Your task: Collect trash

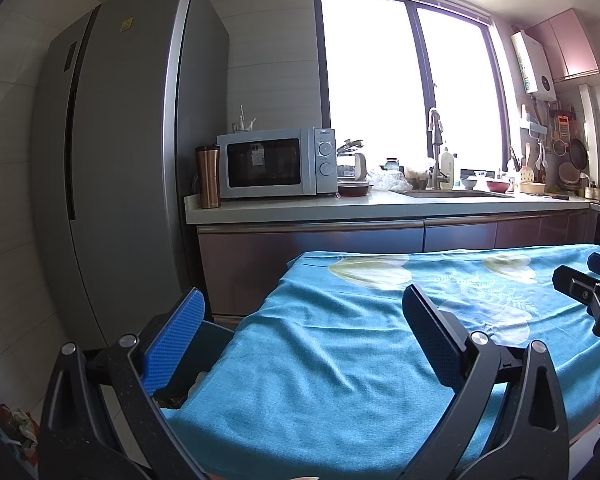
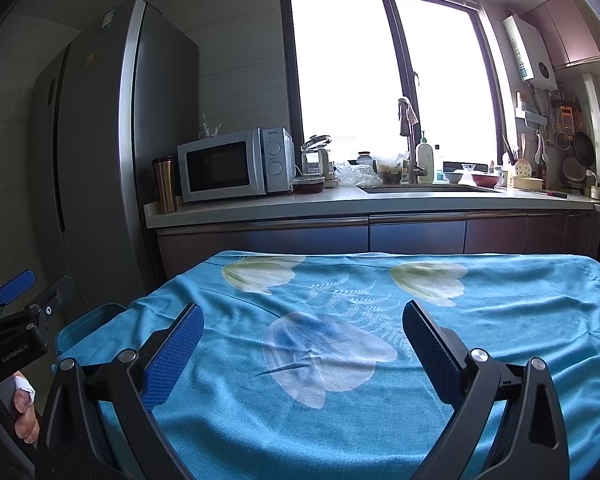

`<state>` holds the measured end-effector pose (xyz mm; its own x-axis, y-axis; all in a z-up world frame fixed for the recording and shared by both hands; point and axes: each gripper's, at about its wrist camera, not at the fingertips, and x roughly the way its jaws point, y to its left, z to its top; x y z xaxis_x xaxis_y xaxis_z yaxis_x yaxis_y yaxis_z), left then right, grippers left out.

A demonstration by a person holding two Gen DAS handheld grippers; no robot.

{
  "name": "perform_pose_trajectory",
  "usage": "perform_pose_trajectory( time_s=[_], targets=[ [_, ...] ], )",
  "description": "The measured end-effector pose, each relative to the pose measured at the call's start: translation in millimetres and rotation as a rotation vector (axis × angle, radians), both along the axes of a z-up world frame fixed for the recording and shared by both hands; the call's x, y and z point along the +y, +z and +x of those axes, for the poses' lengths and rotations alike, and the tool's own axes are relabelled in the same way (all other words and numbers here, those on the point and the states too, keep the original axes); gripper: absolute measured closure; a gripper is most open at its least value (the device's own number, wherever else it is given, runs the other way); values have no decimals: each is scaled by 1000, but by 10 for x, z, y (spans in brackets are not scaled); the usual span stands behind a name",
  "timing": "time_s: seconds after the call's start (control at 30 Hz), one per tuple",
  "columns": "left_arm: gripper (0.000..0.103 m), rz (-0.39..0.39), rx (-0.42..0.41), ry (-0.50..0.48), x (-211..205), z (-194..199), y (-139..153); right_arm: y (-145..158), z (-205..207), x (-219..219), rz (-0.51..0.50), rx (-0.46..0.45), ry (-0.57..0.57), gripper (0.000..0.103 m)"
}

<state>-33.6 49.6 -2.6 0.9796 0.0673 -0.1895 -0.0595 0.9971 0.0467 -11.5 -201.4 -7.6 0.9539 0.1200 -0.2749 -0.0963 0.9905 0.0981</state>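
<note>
Blue tablecloth [image 2: 340, 400]: no trash on it. Left gripper [image 1: 304, 344], right gripper [image 2: 304, 354]: both wide, empty. Bin [image 2: 88, 322] beside cloth's left edge. Step: apparently finished; next, confirm.

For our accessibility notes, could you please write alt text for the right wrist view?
The open right gripper hovers empty over a table draped in a blue floral cloth. Beyond are a kitchen counter with a microwave, and a grey fridge.
</note>
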Motion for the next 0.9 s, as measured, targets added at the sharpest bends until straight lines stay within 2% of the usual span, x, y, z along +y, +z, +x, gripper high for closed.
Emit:
perform_pose_trajectory(
  time_s=[0.57, 0.67, 0.77, 0.9],
  targets=[
    [6, 9, 6, -24, -69, 55, -39, -42, 12, -33, 9, 7, -9, 7],
    [6, -4, 49, -41, -93, 149, -65, -53, 28, -63, 4, 14, -16, 7],
    [6, -28, 127, -79, -128, 343, -113, -66, 69, -143, 4, 32, -33, 7],
    [6, -46, 273, -149, -246, 780, -215, -109, 252, -321, -12, 121, -67, 7]
  ],
)
